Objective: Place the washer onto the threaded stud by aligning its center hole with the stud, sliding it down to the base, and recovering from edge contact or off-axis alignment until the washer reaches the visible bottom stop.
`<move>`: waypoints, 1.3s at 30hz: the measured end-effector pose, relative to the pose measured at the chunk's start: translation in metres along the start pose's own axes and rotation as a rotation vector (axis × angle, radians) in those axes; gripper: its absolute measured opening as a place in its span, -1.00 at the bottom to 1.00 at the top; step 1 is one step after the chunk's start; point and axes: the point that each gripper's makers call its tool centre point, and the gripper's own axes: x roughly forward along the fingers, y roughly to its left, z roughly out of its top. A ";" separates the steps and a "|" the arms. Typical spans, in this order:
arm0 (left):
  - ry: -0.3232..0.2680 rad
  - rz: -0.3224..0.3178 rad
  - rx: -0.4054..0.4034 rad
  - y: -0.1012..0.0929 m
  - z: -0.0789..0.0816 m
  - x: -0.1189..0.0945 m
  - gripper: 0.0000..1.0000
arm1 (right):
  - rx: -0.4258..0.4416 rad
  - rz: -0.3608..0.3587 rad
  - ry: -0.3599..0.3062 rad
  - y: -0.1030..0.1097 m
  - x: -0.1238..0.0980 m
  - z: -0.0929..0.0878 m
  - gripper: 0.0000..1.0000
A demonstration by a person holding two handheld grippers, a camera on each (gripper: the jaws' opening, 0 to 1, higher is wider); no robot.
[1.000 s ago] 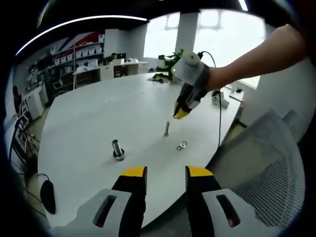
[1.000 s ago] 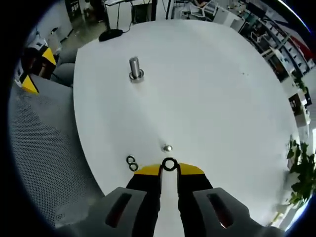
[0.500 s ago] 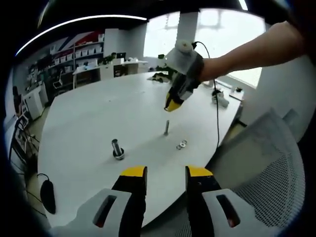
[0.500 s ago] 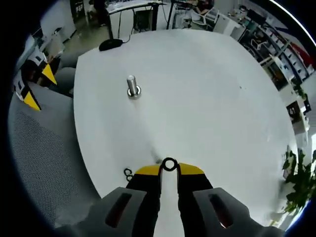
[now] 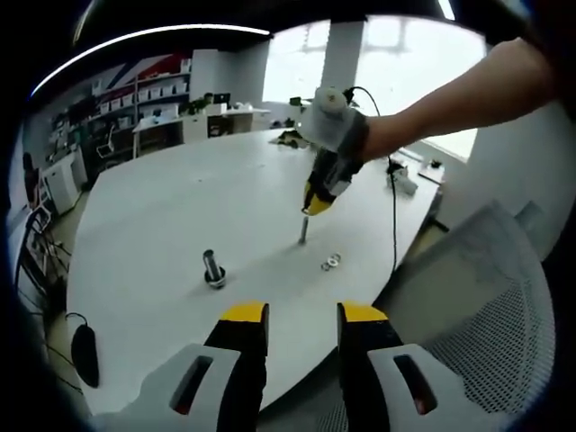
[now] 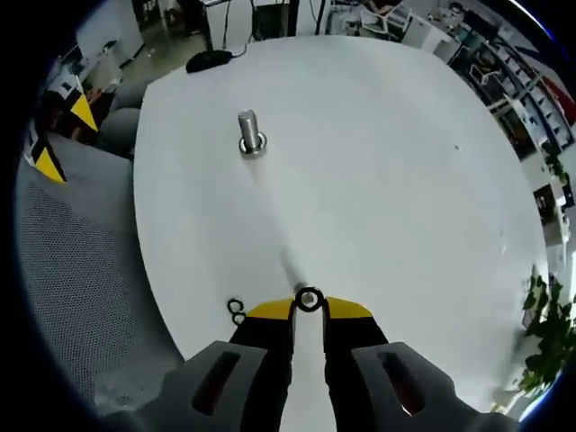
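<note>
The right gripper (image 6: 309,309) pinches the washer (image 6: 309,300) at its jaw tips directly above the stud (image 5: 303,230), whose top shows through the hole. This looks like the alignment step; next, a straight descent to the stud's base. The left gripper (image 5: 303,317) hangs half-open and empty, well back from the stud.

We see the washer (image 6: 309,300), a thin dark ring, pinched flat at its sides, its hole right over the top of the threaded stud (image 5: 303,230). The slim grey stud stands upright on the white table (image 5: 180,216).
</note>
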 end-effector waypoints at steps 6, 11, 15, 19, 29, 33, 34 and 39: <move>-0.001 0.005 -0.003 0.002 0.000 -0.001 -0.43 | 0.019 0.008 -0.002 0.003 0.006 0.001 -0.74; 0.005 0.004 0.004 0.001 -0.001 0.000 -0.43 | 0.031 0.004 0.009 -0.001 0.008 -0.002 -0.74; 0.006 0.005 0.003 0.001 -0.001 0.000 -0.43 | 0.023 0.006 0.019 0.000 0.008 -0.004 -0.74; 0.009 0.006 0.001 0.001 -0.002 0.000 -0.43 | 0.029 0.007 0.015 -0.001 0.009 -0.004 -0.74; 0.017 0.011 0.003 0.003 -0.003 0.001 -0.44 | 0.039 0.019 0.026 -0.002 0.020 -0.008 -0.73; 0.019 0.016 0.001 0.004 -0.004 0.000 -0.44 | 0.045 0.025 0.032 0.001 0.027 -0.011 -0.73; 0.021 0.017 0.001 0.004 -0.004 0.001 -0.44 | 0.047 0.025 0.032 0.001 0.028 -0.011 -0.73; 0.027 0.021 0.001 0.005 -0.005 0.001 -0.44 | 0.068 0.039 0.040 0.002 0.039 -0.015 -0.73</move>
